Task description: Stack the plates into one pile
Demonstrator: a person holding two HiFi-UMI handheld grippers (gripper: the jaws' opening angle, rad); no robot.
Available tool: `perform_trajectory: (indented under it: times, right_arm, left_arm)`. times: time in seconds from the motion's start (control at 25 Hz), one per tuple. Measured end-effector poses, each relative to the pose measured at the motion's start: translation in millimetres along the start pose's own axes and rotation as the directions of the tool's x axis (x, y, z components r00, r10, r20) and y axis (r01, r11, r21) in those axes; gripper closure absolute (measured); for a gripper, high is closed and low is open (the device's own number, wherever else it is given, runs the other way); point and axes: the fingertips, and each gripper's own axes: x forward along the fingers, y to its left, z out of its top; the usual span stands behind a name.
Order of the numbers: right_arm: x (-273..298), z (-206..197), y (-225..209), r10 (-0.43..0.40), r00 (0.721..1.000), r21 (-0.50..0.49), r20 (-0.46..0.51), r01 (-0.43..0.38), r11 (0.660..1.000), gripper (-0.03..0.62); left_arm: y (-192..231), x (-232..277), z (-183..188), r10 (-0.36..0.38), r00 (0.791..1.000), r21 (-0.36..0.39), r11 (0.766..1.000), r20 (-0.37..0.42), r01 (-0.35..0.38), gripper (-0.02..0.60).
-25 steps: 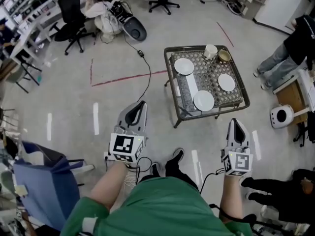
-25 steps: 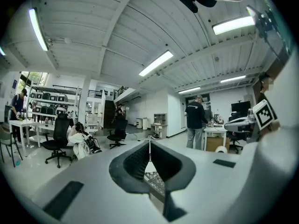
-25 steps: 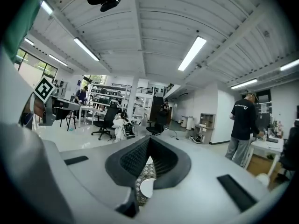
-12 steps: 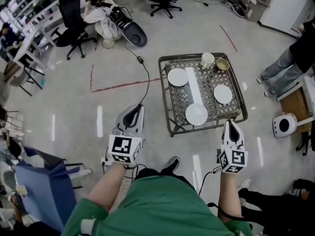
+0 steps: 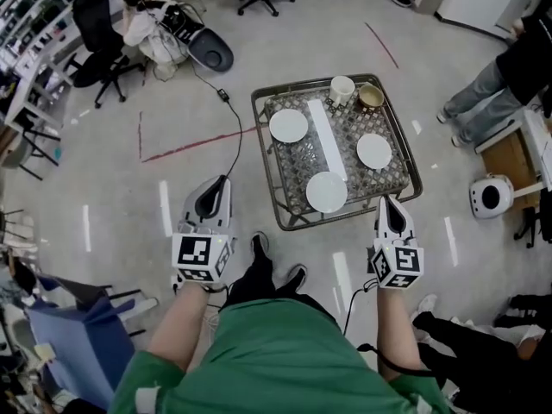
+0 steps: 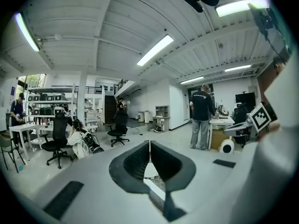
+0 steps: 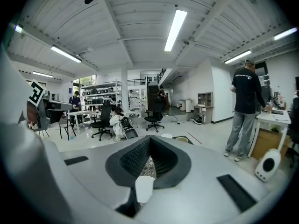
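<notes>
Standing just short of a low table [image 5: 261, 136], a person held the left gripper [image 5: 221, 181] out over bare floor, its jaws pressed together on nothing, well apart from any plate. On the patterned tabletop the three white plates lay separately, none yet stacked: the far-left plate [image 5: 288, 126] beside a white strip [image 5: 321, 128], the nearest plate [image 5: 327, 192] by the front edge, and the right-hand plate [image 5: 374, 152] beyond it. A white cup [image 5: 342, 87] and a bowl [image 5: 371, 97] stood together at the far edge. The right gripper [image 5: 387, 201], likewise clenched and empty, hung just off the table's front right corner, near the nearest plate.

The step appeared to be the approach. Doing it well would likely mean parting the jaws before reaching the table, coming in low and nearly level so one jaw could slip under a rim, and starting with the nearest plate. A thin glazed rim looked apt to slide, so a firm pinch and a flat carry seemed wise, keeping clear of the cup and bowl.
</notes>
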Motion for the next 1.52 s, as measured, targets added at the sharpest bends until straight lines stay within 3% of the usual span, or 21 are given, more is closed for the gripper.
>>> perform_trajectory:
  times: [0.24,0.56,0.92,1.12,1.36,1.52]
  right_arm:
    - [26,-16,-14,-0.060,0.997,0.035,-0.050,0.062,0.997,0.572]
    - [79,-14,-27,-0.164,0.978,0.093,-0.128,0.177,0.980,0.572]
    - [123,-35,-26,-0.228,0.951,0.127,-0.209,0.258,0.958,0.571]
    - [133,-83,-39,-0.164,0.940,0.225,-0.301,0.237,0.945,0.569]
    - [147,-149,-59,-0.078,0.920,0.296,-0.383,0.203,0.933,0.565]
    - [159,-191,-59,0.014,0.898,0.326,-0.439,0.145,0.934,0.485]
  left_arm:
    - [11,53,-14,-0.062,0.998,-0.015,0.998,-0.023,0.062,0.557]
    - [57,137,0,-0.149,0.989,-0.018,0.989,-0.016,0.149,0.557]
    - [74,215,-24,-0.279,0.957,-0.051,0.960,-0.081,0.275,0.557]
    - [62,238,-35,-0.314,0.942,-0.058,0.949,-0.120,0.309,0.557]
    - [38,260,-34,-0.298,0.947,-0.006,0.954,-0.123,0.299,0.556]
    - [8,264,-42,-0.324,0.934,0.033,0.943,-0.152,0.332,0.555]
